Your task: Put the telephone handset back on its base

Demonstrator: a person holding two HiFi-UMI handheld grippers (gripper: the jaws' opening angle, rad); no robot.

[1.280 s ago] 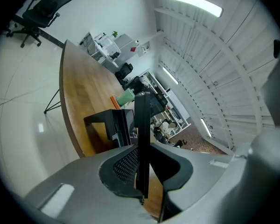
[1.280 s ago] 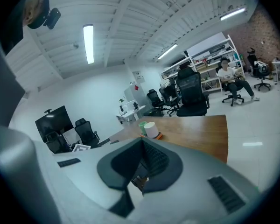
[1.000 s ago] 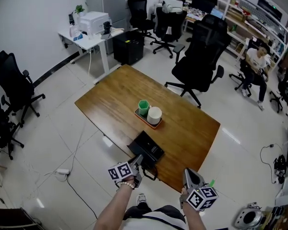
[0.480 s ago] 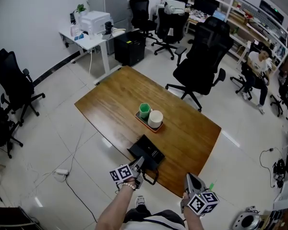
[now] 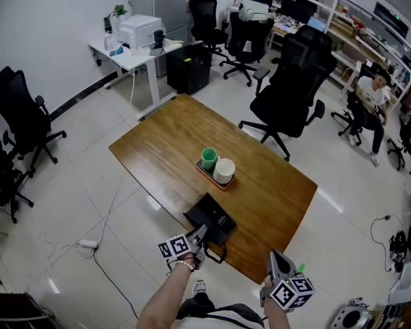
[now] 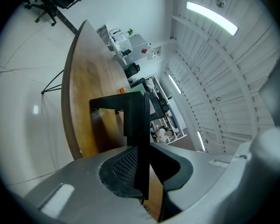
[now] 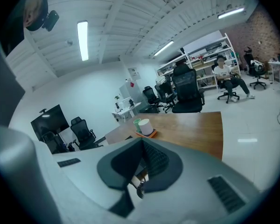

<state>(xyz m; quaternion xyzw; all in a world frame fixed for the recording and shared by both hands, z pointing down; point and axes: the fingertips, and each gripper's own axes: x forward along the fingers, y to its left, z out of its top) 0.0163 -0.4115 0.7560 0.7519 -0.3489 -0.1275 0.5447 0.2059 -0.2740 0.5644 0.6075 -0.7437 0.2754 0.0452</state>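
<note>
Two grippers low in the head view, around 6 o'clock, by the near edge of a wooden table (image 5: 166,141). Grasps the black telephone handset (image 5: 214,249) in the left gripper (image 5: 200,234), pads clenched against its two flat sides. Pinches the handset (image 6: 136,120) edge-on and upright in the left gripper view, a thin dark slab reaching out toward the tabletop. Holds it in the air at 6 o'clock of the black telephone base (image 5: 210,218), just beside it and not seated in the cradle; cannot tell whether the two touch. Leaves the base lying at the table's near edge.

Hangs the right gripper (image 5: 274,258) at 5 o'clock of the base, by the table's near corner and apart from the handset. Clenches the jaws tip to tip on nothing in the right gripper view; lets a coiled cord (image 7: 140,188) show through the gap beneath the pads.

Toward 12 o'clock of the base, at mid-table: an orange tray (image 5: 201,168) carrying a green cup (image 5: 208,158) and a white cup (image 5: 224,171), just beside each other.

Beyond the table, at 1 o'clock, a high-backed office chair (image 5: 292,81); at 2 o'clock, a seated person (image 5: 368,94); at 11 o'clock, a white desk (image 5: 123,55) with a printer (image 5: 138,30); at 9 o'clock, a black swivel chair (image 5: 19,118).
</note>
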